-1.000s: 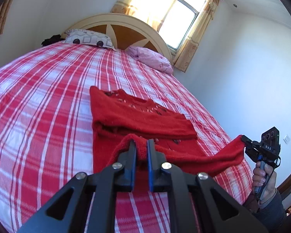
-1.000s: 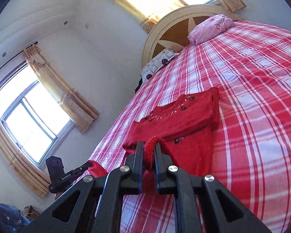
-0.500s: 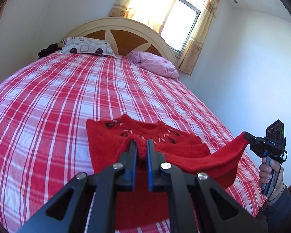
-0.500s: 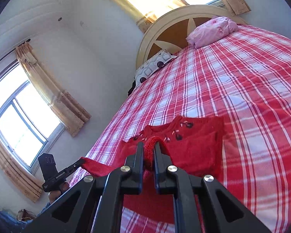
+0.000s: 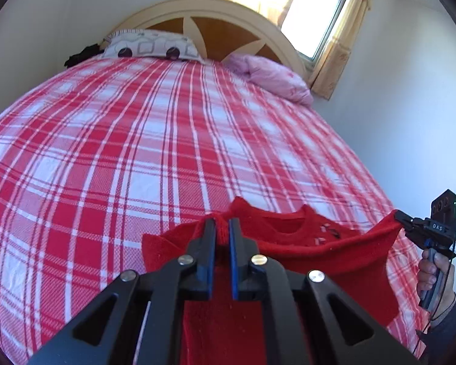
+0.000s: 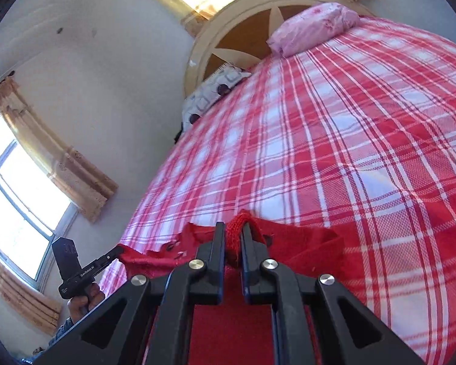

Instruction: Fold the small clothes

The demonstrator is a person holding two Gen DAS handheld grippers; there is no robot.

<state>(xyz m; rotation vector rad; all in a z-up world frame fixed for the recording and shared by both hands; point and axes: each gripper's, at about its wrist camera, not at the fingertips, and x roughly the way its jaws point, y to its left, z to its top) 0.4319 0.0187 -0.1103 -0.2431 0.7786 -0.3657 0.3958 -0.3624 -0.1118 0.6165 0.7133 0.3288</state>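
A small red knitted sweater [image 5: 325, 261] with dark beads at the neck hangs stretched between my two grippers over the near end of the bed. My left gripper [image 5: 221, 222] is shut on one corner of it. My right gripper [image 6: 233, 231] is shut on the other corner of the sweater [image 6: 304, 249]. The right gripper also shows in the left wrist view [image 5: 402, 217], at the far right, and the left gripper shows in the right wrist view [image 6: 118, 249], at the lower left. The sweater's lower part is hidden behind the grippers.
The bed [image 5: 155, 140] has a red and white plaid cover. A patterned pillow [image 5: 149, 45] and a pink pillow [image 5: 273, 76] lie by the arched headboard [image 5: 228, 27]. Windows with yellow curtains [image 6: 54, 158] and white walls stand around the bed.
Both grippers have drawn the sweater toward the near end of the bed. It now hangs between them near the bed's edge, and much more bare plaid cover shows beyond it.
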